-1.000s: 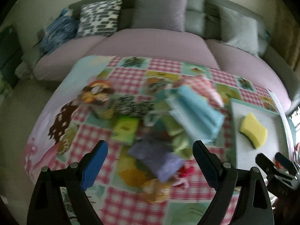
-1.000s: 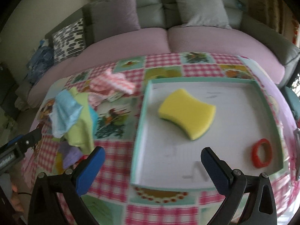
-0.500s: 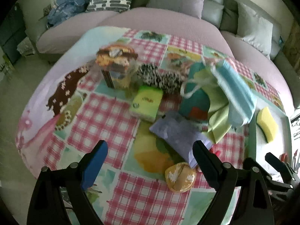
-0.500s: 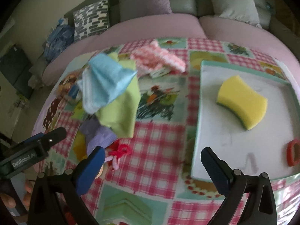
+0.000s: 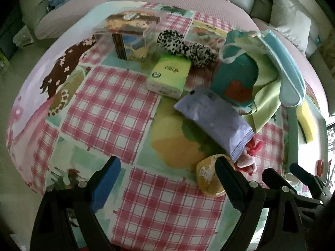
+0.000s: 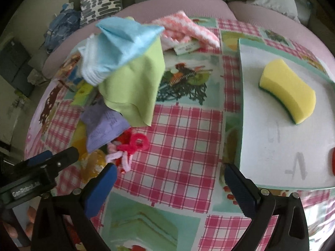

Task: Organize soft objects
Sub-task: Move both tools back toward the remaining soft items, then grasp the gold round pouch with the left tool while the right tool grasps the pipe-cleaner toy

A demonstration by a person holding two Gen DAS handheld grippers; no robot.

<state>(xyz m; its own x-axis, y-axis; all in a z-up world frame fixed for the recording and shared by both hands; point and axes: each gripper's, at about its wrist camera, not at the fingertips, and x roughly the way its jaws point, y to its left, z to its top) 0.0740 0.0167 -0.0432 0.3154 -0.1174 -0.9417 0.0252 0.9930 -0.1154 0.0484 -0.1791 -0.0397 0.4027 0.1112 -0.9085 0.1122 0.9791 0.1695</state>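
Note:
A light blue cloth (image 5: 286,69) (image 6: 125,39) and a green cloth (image 5: 266,96) (image 6: 134,83) drape over a teal pouch (image 5: 236,77). In front of them lie a purple packet (image 5: 213,119) (image 6: 102,125), a pink fuzzy toy (image 6: 134,144) and a round yellow pouch (image 5: 209,177). A green tissue pack (image 5: 169,75) and a leopard-print soft item (image 5: 184,48) lie further back. My left gripper (image 5: 167,179) (image 6: 54,156) hangs open over the checked tablecloth, its right finger by the yellow pouch. My right gripper (image 6: 169,179) (image 5: 282,171) is open too, between the toy and the tray.
A white tray (image 6: 272,146) at the right holds a yellow sponge (image 6: 289,90) and a red ring (image 6: 333,161). A clear box (image 5: 127,35) stands at the back left, a pink-white cloth (image 6: 188,29) at the back. A sofa with cushions (image 6: 100,2) curves behind the table.
Both grippers have sunk toward the table and tipped downward, so the sofa has slid up out of view. The right view has swung left, from the tray toward the cloth pile.

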